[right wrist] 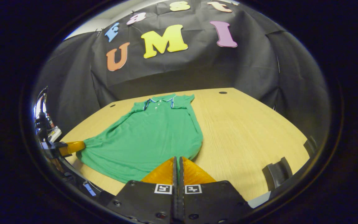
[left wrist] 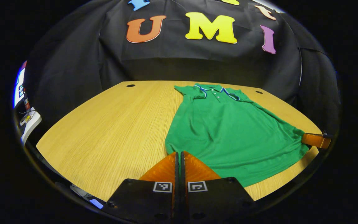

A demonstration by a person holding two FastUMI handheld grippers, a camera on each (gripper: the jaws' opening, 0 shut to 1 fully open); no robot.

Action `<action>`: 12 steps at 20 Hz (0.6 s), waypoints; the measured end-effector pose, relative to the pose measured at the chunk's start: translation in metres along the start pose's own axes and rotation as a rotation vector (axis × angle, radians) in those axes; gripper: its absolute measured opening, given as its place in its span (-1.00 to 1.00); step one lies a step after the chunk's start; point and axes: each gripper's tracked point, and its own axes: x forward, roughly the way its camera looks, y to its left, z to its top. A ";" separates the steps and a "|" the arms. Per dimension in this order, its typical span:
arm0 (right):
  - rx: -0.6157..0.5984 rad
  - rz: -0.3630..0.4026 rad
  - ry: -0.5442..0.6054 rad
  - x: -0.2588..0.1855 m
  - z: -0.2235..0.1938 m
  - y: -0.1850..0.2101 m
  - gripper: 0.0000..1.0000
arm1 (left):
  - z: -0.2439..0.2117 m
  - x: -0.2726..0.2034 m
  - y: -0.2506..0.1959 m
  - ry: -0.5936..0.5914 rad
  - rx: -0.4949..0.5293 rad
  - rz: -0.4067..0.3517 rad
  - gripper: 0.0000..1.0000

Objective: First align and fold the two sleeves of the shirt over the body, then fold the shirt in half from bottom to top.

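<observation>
A green polo shirt lies flat on the wooden table, its collar at the far end and its hem toward me. My left gripper is shut on the hem's left corner. In the right gripper view the same gripper shows at the shirt's stretched corner. My right gripper is shut on the other hem corner, and in the left gripper view it pinches a pulled-out point of cloth. The short sleeves lie close against the shoulders.
Two cable holes sit near the table's far edge. A dark curved holder stands at the table's front right. Devices and cables hang off the left side. Bare wood lies on both sides of the shirt.
</observation>
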 end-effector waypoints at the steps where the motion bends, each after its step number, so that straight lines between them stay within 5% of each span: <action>1: -0.014 -0.002 -0.008 0.000 0.005 0.002 -0.99 | 0.008 -0.004 -0.001 -0.020 0.003 -0.004 -0.89; 12: -0.062 -0.007 -0.145 0.003 0.087 0.012 -0.99 | 0.096 -0.006 -0.009 -0.176 0.009 -0.041 -0.89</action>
